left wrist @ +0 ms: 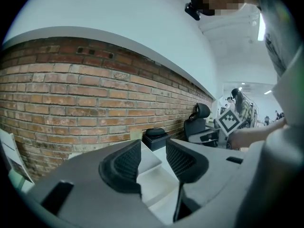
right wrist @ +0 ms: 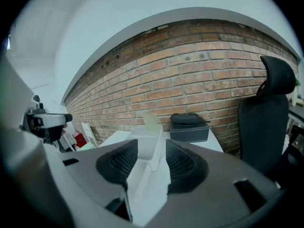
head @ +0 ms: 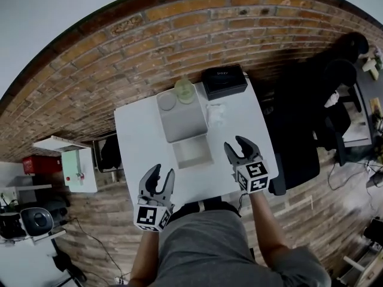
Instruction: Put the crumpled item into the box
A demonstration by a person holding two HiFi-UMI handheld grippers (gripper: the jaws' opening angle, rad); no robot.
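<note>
Head view: box (head: 192,153) apparently amid table (head: 139,143)

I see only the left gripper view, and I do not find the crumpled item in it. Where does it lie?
Observer: In the head view, the crumpled item lies on the white table, to the right of the open box, beside its lid.
Operator: Is anything held on the right side?
Observer: No. The right gripper has its fingers apart, with nothing between them.
</note>
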